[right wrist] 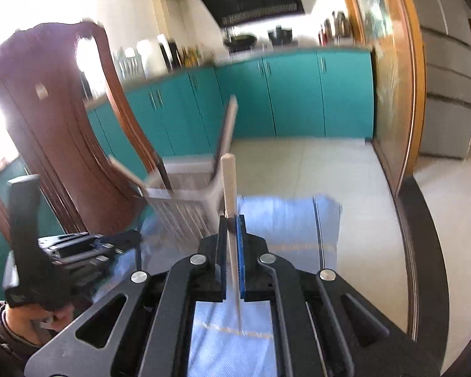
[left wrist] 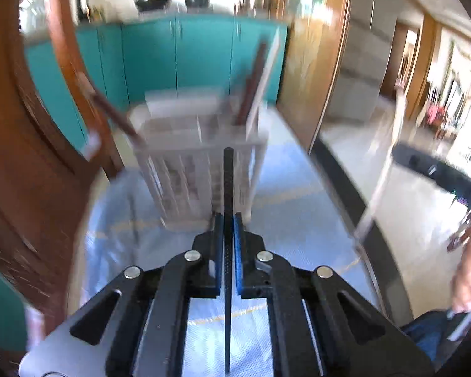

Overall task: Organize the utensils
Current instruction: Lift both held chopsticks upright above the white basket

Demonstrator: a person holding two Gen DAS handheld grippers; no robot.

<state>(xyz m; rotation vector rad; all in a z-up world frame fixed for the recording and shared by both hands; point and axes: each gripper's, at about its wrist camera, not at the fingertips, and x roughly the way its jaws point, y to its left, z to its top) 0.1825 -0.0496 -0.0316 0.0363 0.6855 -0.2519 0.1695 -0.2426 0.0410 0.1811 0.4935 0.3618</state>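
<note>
My left gripper is shut on a black textured chopstick that points up toward a pale slotted utensil basket just ahead on the blue cloth. The basket holds several brown and pale utensils leaning in its compartments. My right gripper is shut on a white-handled utensil, held upright just right of the same basket. The left gripper shows at the left of the right wrist view. Both views are motion-blurred.
A blue cloth covers the dark-rimmed glass table. A brown wooden chair back stands left of the basket. Teal kitchen cabinets and a tiled floor lie beyond. A wooden door frame is at the right.
</note>
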